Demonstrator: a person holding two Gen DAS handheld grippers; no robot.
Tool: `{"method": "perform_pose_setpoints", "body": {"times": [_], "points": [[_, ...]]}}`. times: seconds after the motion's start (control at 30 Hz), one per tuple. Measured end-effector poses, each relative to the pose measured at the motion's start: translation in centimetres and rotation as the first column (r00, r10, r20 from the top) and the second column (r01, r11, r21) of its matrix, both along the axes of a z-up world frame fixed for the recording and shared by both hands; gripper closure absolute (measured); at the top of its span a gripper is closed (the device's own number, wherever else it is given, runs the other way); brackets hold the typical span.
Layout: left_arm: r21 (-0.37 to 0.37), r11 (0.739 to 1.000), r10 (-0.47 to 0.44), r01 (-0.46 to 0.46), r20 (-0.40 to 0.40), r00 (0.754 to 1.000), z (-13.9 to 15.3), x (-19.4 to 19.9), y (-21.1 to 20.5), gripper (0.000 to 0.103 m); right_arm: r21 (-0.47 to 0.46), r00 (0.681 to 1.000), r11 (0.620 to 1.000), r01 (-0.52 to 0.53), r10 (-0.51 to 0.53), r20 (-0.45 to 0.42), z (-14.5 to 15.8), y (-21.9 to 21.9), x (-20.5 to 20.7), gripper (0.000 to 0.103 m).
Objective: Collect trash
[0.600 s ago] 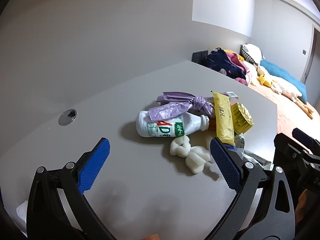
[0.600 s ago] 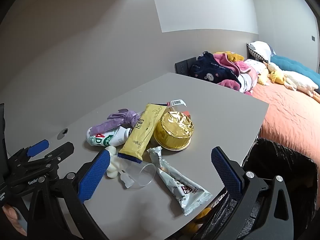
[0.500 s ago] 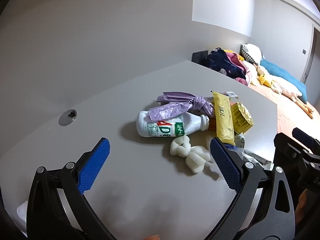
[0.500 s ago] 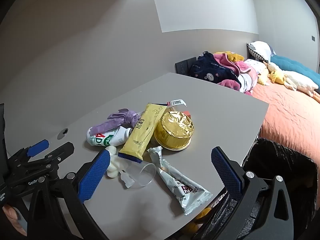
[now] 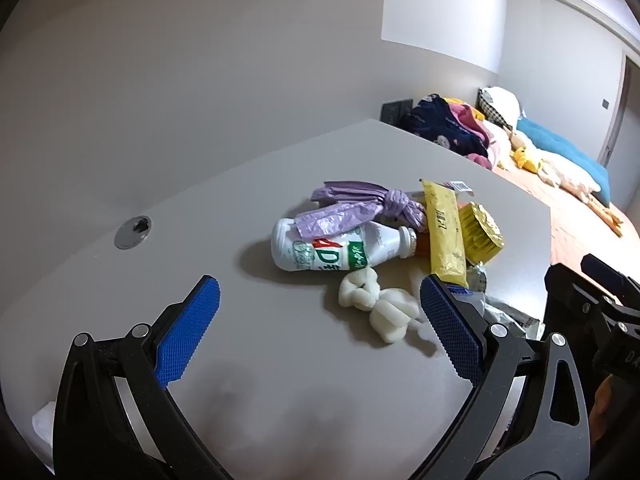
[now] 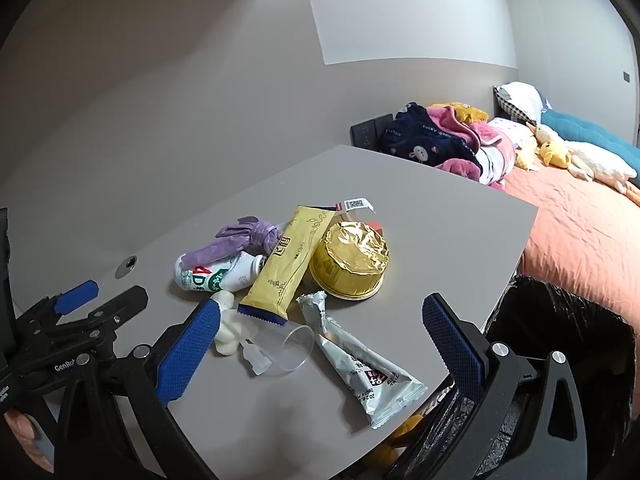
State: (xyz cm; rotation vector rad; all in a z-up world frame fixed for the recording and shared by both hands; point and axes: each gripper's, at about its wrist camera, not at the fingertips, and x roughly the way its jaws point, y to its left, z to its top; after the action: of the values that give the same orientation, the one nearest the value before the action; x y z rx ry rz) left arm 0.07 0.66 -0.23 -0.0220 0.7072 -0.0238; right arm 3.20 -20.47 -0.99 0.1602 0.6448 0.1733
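Trash lies in a heap on the grey table (image 6: 440, 216): a white drink bottle (image 5: 332, 250) (image 6: 218, 274), a knotted purple bag (image 5: 360, 206) (image 6: 244, 238), a yellow wrapper (image 5: 446, 232) (image 6: 294, 258), a gold foil cup (image 6: 350, 258) (image 5: 480, 232), white foam pieces (image 5: 374, 302) (image 6: 226, 326), a clear plastic cup (image 6: 286, 346) and a silver packet (image 6: 360, 368). My left gripper (image 5: 316, 334) is open and empty, just short of the bottle and foam. My right gripper (image 6: 320, 346) is open and empty above the clear cup and silver packet.
A bin lined with a black bag (image 6: 560, 340) stands below the table's right edge. A bed (image 6: 580, 224) with clothes and plush toys lies beyond. A round cable hole (image 5: 133, 232) sits in the table at the left. The wall runs close behind.
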Motion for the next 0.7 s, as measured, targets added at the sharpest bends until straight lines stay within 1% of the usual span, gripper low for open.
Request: {"method": "perform_pose_setpoints", "body": {"times": [0.23, 0.43, 0.57, 0.63, 0.7], "points": [[-0.005, 1.000, -0.003, 0.003, -0.002, 1.000, -0.1, -0.2, -0.5, 0.006, 0.009, 1.000, 1.000, 0.003, -0.003, 0.006, 0.1, -0.1, -0.5, 0.002], [-0.002, 1.000, -0.011, 0.011, -0.001, 1.000, -0.1, -0.1, -0.8, 0.006, 0.019, 0.999, 0.999, 0.034, -0.034, 0.017, 0.2, -0.8, -0.4, 0.002], [-0.005, 1.000, -0.013, 0.013, 0.000, 1.000, 0.0, -0.1, -0.8, 0.006, 0.050, 1.000, 0.999, 0.014, -0.014, 0.006, 0.1, -1.2, -0.2, 0.002], [-0.007, 1.000, -0.012, 0.012, 0.000, 1.000, 0.0, -0.1, -0.8, 0.006, 0.045, 1.000, 0.999, 0.014, -0.015, 0.012, 0.2, -1.1, -0.3, 0.002], [-0.003, 1.000, -0.015, 0.015, 0.000, 1.000, 0.0, -0.1, -0.8, 0.006, 0.009, 0.999, 0.999, 0.037, -0.037, 0.034, 0.4, -0.9, -0.6, 0.002]]}}
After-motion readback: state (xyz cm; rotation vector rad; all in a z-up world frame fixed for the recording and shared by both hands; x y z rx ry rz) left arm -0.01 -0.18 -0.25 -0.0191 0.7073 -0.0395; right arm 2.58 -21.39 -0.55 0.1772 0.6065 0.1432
